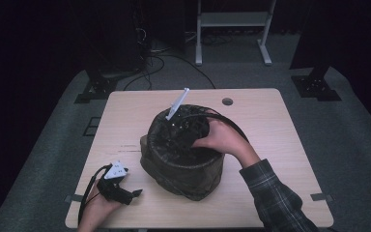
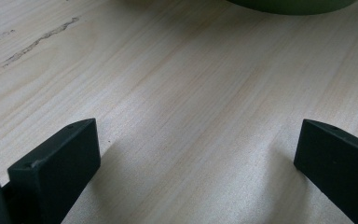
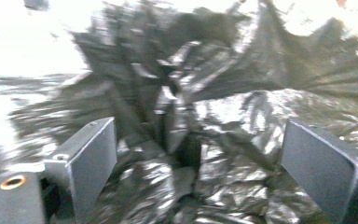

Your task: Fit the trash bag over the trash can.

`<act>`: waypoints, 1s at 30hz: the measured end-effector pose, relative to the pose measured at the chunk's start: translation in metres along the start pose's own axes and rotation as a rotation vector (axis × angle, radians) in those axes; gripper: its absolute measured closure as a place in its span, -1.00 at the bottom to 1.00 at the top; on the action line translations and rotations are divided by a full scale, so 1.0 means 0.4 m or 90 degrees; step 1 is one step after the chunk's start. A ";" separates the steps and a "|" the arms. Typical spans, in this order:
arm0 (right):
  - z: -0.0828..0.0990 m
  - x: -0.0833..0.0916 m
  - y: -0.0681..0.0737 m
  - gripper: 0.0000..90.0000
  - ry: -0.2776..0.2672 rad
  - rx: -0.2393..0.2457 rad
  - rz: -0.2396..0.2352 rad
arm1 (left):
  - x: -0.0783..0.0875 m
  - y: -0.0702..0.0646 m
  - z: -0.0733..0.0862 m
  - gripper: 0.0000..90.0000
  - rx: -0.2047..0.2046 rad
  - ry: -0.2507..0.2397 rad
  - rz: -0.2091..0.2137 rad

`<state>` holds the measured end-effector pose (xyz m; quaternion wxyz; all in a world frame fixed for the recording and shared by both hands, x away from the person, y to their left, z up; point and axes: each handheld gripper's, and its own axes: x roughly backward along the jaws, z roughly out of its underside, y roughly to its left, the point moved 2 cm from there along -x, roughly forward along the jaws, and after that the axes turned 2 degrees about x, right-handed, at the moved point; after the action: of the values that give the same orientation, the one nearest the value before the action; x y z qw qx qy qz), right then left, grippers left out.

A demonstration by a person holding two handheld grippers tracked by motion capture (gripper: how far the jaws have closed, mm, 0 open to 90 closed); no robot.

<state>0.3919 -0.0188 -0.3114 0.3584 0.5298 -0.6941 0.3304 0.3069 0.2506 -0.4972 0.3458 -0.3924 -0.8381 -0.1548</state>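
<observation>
Resting low on the table (image 1: 125,108), left tool (image 1: 125,193) wide open, empty. Right tool (image 3: 191,154) plunged into bin liner (image 3: 223,107), jaws apart.

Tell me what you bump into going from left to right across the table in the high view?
Left gripper held in the left hand → bin lined with a black bag → right hand reaching into it → bare table.

This looks like a lab or recording room: a lone light wooden table (image 1: 270,125) on grey carpet (image 1: 348,140), black-curtained surroundings, stand feet (image 1: 314,87) at both far corners, tangled cables (image 1: 147,60) and a white metal frame (image 1: 232,21) beyond.
</observation>
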 end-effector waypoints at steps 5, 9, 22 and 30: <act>-0.012 -0.007 0.043 -0.79 -0.002 0.022 -0.018 | 0.000 0.000 0.000 -1.00 0.000 0.000 0.000; -0.029 -0.045 0.060 -0.79 0.016 0.030 -0.032 | 0.000 0.000 0.000 -1.00 0.000 0.000 0.000; -0.037 -0.120 0.043 -0.79 0.065 0.012 -0.053 | 0.000 0.000 0.000 -1.00 0.001 -0.001 0.000; -0.030 -0.077 0.030 -0.79 0.025 0.008 -0.042 | 0.000 0.000 0.000 -1.00 -0.001 -0.001 0.001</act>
<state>0.3874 0.0092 -0.3321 0.3790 0.5484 -0.6668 0.3331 0.3068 0.2505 -0.4973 0.3452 -0.3933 -0.8380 -0.1548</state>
